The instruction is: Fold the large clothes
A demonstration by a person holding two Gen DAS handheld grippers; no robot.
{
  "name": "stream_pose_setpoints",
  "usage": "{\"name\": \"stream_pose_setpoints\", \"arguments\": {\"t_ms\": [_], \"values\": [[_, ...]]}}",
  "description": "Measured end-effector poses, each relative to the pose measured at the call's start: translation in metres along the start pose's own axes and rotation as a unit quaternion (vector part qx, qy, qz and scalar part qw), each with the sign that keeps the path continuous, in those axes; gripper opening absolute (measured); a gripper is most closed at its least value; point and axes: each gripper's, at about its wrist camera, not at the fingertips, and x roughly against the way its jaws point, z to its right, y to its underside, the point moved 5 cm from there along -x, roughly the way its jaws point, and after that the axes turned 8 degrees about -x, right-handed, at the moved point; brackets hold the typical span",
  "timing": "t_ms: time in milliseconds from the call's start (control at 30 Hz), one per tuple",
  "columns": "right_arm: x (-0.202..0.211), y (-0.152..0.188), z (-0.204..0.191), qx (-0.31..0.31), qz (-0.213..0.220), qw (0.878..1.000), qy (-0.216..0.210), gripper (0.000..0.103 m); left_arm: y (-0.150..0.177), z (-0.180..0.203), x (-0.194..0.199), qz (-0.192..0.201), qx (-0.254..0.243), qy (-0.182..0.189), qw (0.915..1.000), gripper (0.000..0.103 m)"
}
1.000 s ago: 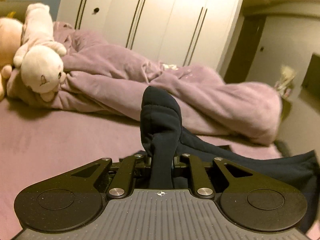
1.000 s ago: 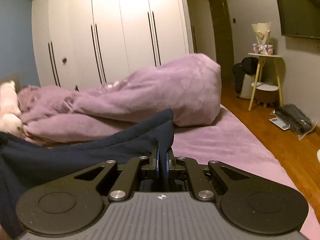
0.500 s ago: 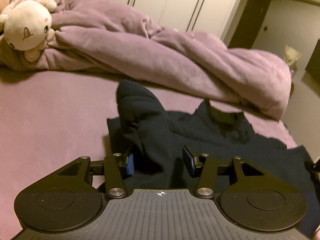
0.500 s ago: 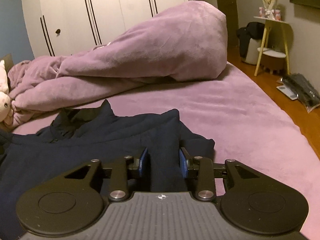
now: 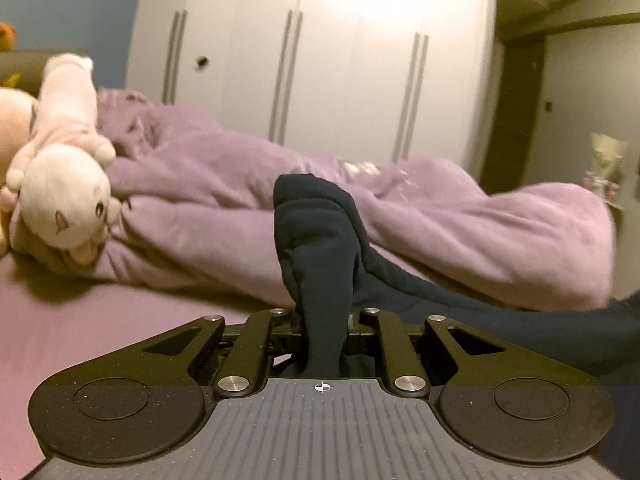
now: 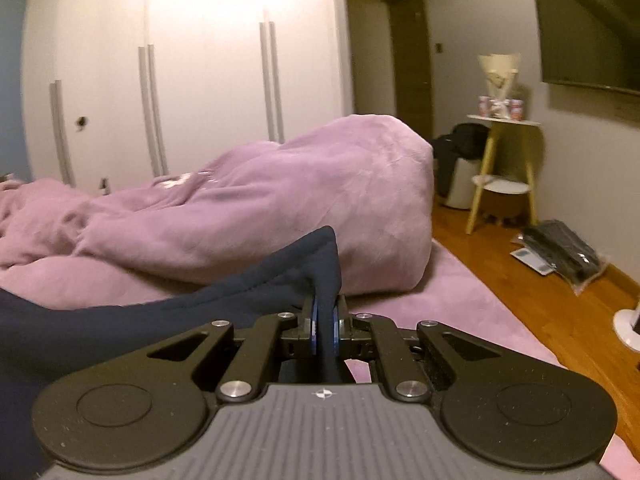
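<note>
A dark navy garment (image 5: 316, 240) bunches up in a thick fold in front of my left gripper (image 5: 324, 320), whose jaws are closing tight on it. From that fold the cloth trails off to the right over the bed. In the right wrist view, a thinner edge of the same garment (image 6: 240, 300) rises between the blue pads (image 6: 316, 328) of my right gripper (image 6: 325, 320). Those jaws are also closing onto the fabric. The rest of the cloth sags away to the left. Neither view shows the other gripper.
A heaped purple blanket (image 5: 440, 220) lies across the far side of the bed (image 5: 80, 320), with a pale plush toy (image 5: 64, 200) at its left end. White wardrobes stand behind. To the right are wooden floor (image 6: 520, 300), a yellow side table (image 6: 504, 160) and a black bag (image 6: 560, 248).
Both grippers held the garment a second ago. They stood open over it as it lay on the bed half a second ago. Both now grip it again, with the views tilted back up.
</note>
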Motion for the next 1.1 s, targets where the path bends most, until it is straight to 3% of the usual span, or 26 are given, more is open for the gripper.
{"name": "stream_pose_setpoints", "arguments": {"t_ms": [100,267,400,467,667,767,867,967,1033,1100], "values": [[-0.035,0.01,-0.007,-0.006,-0.004,0.999,0.039,0.007,0.013,0.016,-0.036,0.003,-0.004,-0.04,0.9992,0.017],[-0.085,0.061,0.004,0.021,-0.023,0.995,0.099,0.007,0.075,0.029,-0.083,-0.034,-0.02,-0.077,0.9963,0.02],[-0.106,0.089,0.018,0.01,-0.038,0.994,0.107,0.009,0.103,0.01,-0.105,-0.07,0.035,-0.062,0.995,0.041],[-0.117,0.101,0.025,0.001,-0.046,0.993,0.109,0.011,0.109,0.003,-0.112,-0.085,0.057,-0.052,0.9934,0.045],[-0.135,0.111,0.04,-0.036,-0.055,0.992,0.108,0.016,0.121,-0.007,-0.121,-0.081,0.088,-0.041,0.992,0.054],[-0.132,0.109,0.04,-0.041,-0.05,0.993,0.101,0.019,0.119,-0.008,-0.115,-0.079,0.102,-0.031,0.9912,0.056],[-0.112,0.102,0.042,-0.062,-0.032,0.994,0.083,0.038,0.115,-0.019,-0.1,-0.079,0.132,-0.033,0.9875,0.069],[-0.079,0.09,0.042,-0.074,-0.005,0.995,0.06,0.039,0.11,-0.034,-0.07,-0.087,0.137,-0.028,0.9864,0.069],[-0.049,0.083,0.034,-0.069,0.024,0.997,0.039,0.039,0.105,-0.035,-0.045,-0.084,0.114,-0.024,0.9897,0.069],[-0.023,0.081,0.012,-0.059,0.042,0.997,-0.013,0.04,0.099,-0.023,-0.026,-0.073,0.091,-0.017,0.993,0.071]]}}
